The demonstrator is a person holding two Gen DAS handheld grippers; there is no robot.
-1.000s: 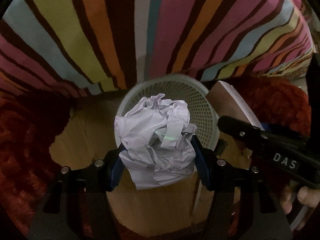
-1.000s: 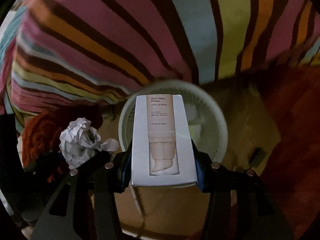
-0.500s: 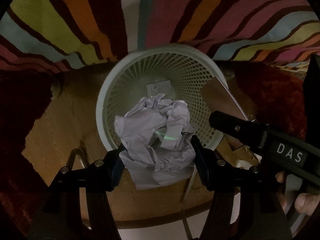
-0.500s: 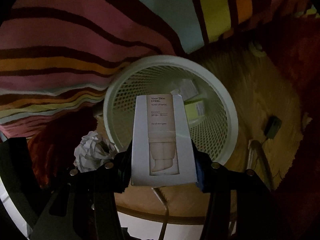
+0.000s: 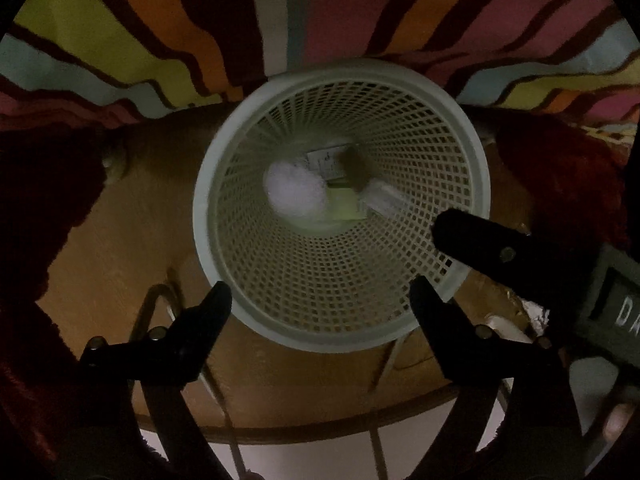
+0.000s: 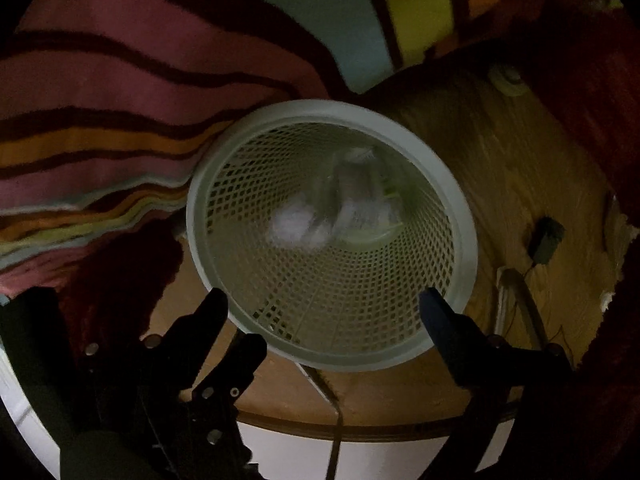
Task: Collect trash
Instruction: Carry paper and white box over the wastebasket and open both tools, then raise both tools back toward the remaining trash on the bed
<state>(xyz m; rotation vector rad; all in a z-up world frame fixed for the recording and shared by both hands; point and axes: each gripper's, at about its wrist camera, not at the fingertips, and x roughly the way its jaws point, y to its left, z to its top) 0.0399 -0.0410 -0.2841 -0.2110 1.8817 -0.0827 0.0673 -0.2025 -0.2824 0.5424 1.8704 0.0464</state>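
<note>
Striped blanket [image 5: 168,40]: broad bands of pink, yellow, orange and pale blue fill the top of both views, and its lower edge lies just behind the basket.

Wooden floor [image 5: 120,248]: bare boards around the basket, with dark red shaggy rug [image 5: 44,184] to either side.

Waste basket [image 5: 472,184]: pale plastic lattice, round, standing upright on the floor and seen from almost straight above. In the right wrist view its rim [image 6: 460,216] sits just past both sets of fingertips.

Crumpled paper ball [image 5: 295,191]: a second ago it was pinched in the left gripper above the basket; now it is a blurred white shape low inside the basket, free of any grip.

Small white carton [image 6: 360,200]: a second ago it was clamped upright in the right gripper; now it is a streaked, blurred form deep in the basket beside the paper ball. Whether it has landed cannot be told.

Other scraps: a printed slip [image 5: 326,160] and a yellow-green piece [image 5: 344,204] lie on the basket bottom.

Left gripper [image 5: 320,296]: jaws opening and already wide, nothing between them, touching nothing.

Right gripper [image 6: 324,306]: jaws opening, spread nearly as wide as the basket's near rim, nothing between them.

Task reading: both pieces appear delivered, so this drop looks complete; the hands are free for any trash left elsewhere.
</note>
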